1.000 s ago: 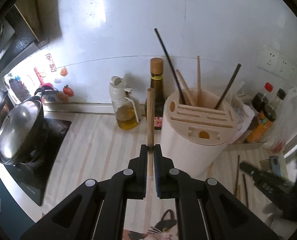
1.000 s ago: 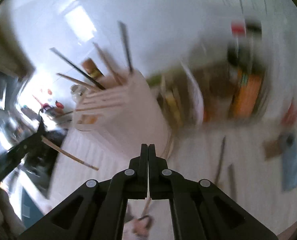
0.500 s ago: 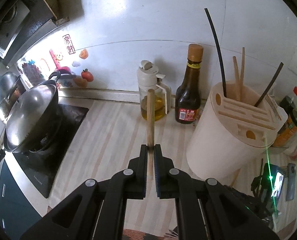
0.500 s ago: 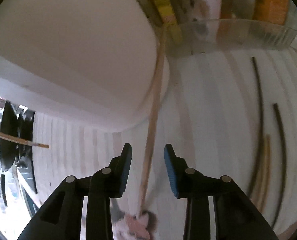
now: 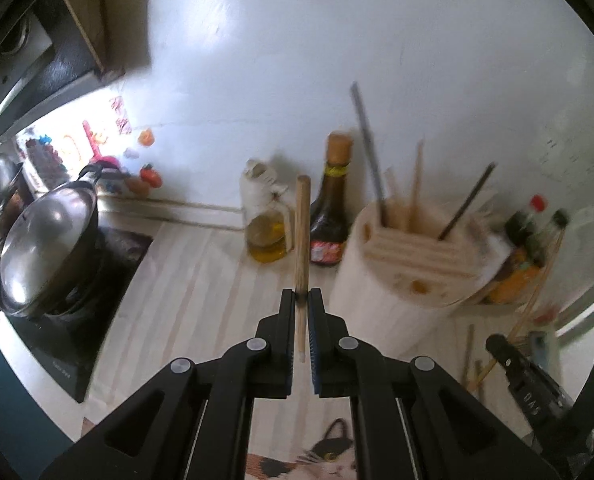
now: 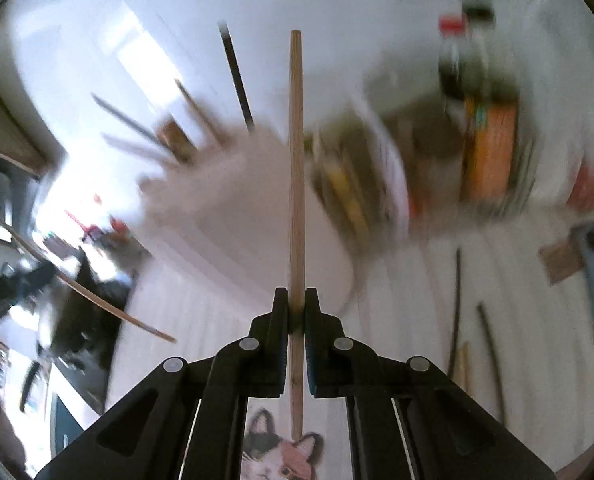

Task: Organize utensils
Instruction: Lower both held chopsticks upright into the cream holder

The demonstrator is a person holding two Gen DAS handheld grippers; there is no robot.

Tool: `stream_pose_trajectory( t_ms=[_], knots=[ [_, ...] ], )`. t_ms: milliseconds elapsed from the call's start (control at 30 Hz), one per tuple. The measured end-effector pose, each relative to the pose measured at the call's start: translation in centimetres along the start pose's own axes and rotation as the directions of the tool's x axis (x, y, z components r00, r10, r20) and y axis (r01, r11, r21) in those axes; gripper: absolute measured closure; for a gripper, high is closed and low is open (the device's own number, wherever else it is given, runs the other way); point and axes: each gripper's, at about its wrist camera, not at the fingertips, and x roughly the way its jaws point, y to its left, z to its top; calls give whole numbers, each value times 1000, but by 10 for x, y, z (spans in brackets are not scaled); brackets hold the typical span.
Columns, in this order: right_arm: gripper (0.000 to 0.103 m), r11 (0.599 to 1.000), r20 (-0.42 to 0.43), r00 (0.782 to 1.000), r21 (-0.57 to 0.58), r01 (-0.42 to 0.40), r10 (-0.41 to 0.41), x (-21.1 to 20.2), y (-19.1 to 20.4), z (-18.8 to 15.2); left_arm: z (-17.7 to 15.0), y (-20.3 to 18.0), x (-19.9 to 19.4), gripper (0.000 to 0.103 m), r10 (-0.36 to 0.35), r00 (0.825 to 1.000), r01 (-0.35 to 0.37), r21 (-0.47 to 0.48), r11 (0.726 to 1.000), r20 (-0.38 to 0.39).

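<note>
Left wrist view: black left gripper (image 5: 302, 295) clenched on a pale wooden chopstick (image 5: 301, 224), held upright to the left of the round cream plastic utensil holder (image 5: 401, 280), in front of the dark brown sauce bottle (image 5: 333, 208). Risk, judged: thin round stick pivoting between the pads, missing the holder's opening.

Right wrist view, blurred: black right gripper (image 6: 296, 300) grasping a second long wooden chopstick (image 6: 296, 168), pointing up in front of the holder (image 6: 233, 208). More dark chopsticks (image 6: 457, 300) loose on the counter, right of the holder. Risk, judged: two sticks converging, possibly colliding.
</note>
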Motion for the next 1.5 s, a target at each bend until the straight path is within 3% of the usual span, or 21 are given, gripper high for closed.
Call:
stream_pose_trajectory(
  t_ms=[133, 267, 500, 633, 833, 1000, 1500],
  knots=[
    [96, 998, 108, 993, -1, -55, 55, -43, 7, 35, 25, -10, -29, 99, -65, 996, 66, -2, 998, 62],
    [96, 994, 178, 978, -35, -103, 108, -61, 29, 76, 58, -24, -55, 99, -123, 984, 123, 12, 992, 132],
    [96, 990, 257, 959, -98, -98, 120, -56, 59, 133, 109, -41, -60, 99, -205, 964, 203, 30, 979, 170],
    [96, 990, 268, 957, -119, -80, 110, -40, 64, 153, 126, -55, -39, 99, -221, 965, 215, 55, 975, 144],
    [96, 988, 272, 958, -143, -55, 93, -13, 70, 159, 137, -68, 11, 99, -247, 968, 244, 57, 968, 47],
    [96, 989, 271, 959, -140, -40, 77, 6, 66, 158, 136, -74, 42, 99, -278, 960, 278, 32, 960, -18],
    [96, 986, 281, 953, -151, -72, 113, 29, 58, 155, 129, -82, 69, 99, -281, 956, 284, 29, 958, -80]
  ],
)
